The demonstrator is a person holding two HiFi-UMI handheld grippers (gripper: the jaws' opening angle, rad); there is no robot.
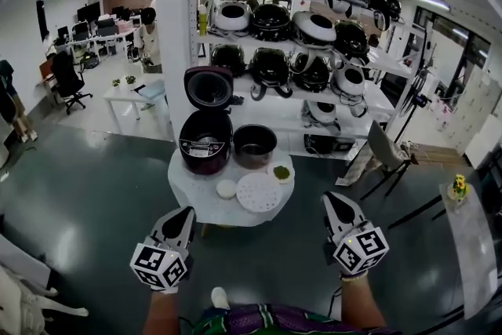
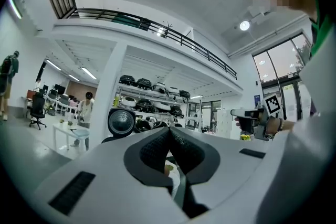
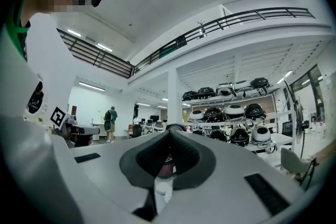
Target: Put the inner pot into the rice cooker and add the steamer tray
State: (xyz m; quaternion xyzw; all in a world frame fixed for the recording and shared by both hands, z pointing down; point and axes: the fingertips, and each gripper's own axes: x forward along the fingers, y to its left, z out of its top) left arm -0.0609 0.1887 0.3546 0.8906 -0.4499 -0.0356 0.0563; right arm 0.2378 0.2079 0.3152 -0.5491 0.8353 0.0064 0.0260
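A dark maroon rice cooker (image 1: 205, 143) stands with its lid (image 1: 209, 86) raised at the back left of a round white table (image 1: 194, 191). The dark inner pot (image 1: 254, 145) sits on the table just right of the cooker. In front of the pot lies the white perforated steamer tray (image 1: 258, 193). My left gripper (image 1: 187, 213) and right gripper (image 1: 336, 202) hover short of the table's near edge, both shut and holding nothing. In the left gripper view the jaws (image 2: 169, 132) meet, with the cooker's lid (image 2: 122, 122) beyond them. The right gripper (image 3: 169, 137) also shows its jaws together.
On the table also lie a small white disc (image 1: 226, 189) and a dish with something green (image 1: 281, 172). Behind it stand a white pillar (image 1: 174, 12) and shelves (image 1: 298, 27) with several rice cookers. A chair (image 1: 384, 153) stands at right, a person (image 1: 147, 35) far back.
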